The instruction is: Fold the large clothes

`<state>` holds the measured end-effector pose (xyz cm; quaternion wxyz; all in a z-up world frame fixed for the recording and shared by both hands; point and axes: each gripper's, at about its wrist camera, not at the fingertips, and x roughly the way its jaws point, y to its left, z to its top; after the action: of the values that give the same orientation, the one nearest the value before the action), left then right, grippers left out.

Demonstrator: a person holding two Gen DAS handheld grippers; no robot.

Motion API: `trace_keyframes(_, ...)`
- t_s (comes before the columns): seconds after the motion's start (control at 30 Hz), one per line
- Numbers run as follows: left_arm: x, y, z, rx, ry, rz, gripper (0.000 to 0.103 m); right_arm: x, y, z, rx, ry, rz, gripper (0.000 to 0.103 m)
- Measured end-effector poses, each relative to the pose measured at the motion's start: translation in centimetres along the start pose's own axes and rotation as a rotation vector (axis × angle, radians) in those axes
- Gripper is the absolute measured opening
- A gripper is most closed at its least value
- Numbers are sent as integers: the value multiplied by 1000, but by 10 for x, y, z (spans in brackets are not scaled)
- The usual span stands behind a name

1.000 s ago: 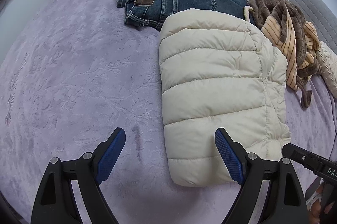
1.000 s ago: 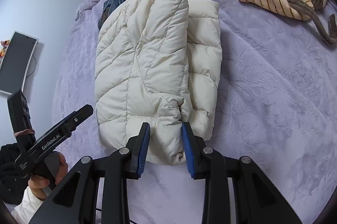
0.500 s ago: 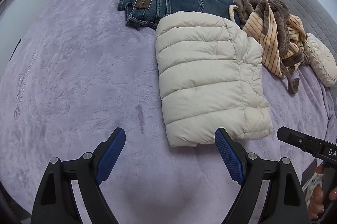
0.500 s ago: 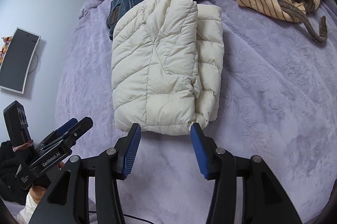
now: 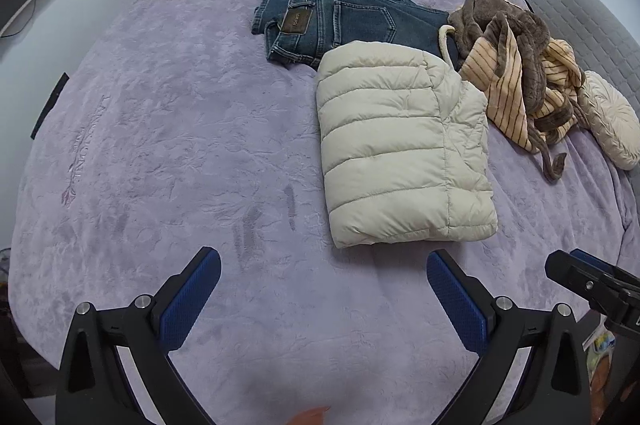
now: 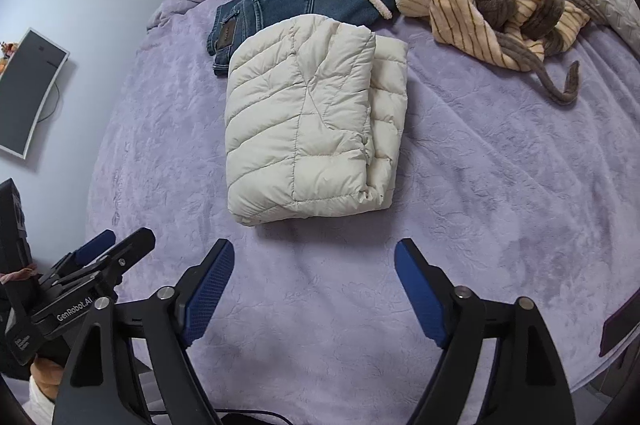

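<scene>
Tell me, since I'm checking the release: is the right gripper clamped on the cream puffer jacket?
No, the right gripper stands open above bare bedspread, apart from the folded puffer jacket.

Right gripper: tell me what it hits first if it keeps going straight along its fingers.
Probably the purple bedspread just short of the folded cream puffer jacket; the right gripper is open and empty.

Soft cloth on a plush bed

The cream quilted puffer jacket [image 6: 308,121] looks smooth, faintly sheeny; the lilac embossed velvety bedspread [image 6: 480,205] matt; the blue denim jeans [image 5: 352,21] coarse.

Cream quilted jacket [image 5: 404,153] sits on a lilac embossed bedspread [image 5: 168,129]. Dark blue jeans [image 5: 340,21] lie beyond; the robe [image 5: 516,65] is brown with peach stripes.
</scene>
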<state>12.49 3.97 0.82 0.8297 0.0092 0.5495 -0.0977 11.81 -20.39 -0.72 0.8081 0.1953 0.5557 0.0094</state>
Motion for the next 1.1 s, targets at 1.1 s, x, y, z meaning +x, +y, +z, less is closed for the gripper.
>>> trace_keyframes(1.1, -71, -13, -25, 0, -34, 66, 103, -70, 39, -23, -60, -129, -139, 103)
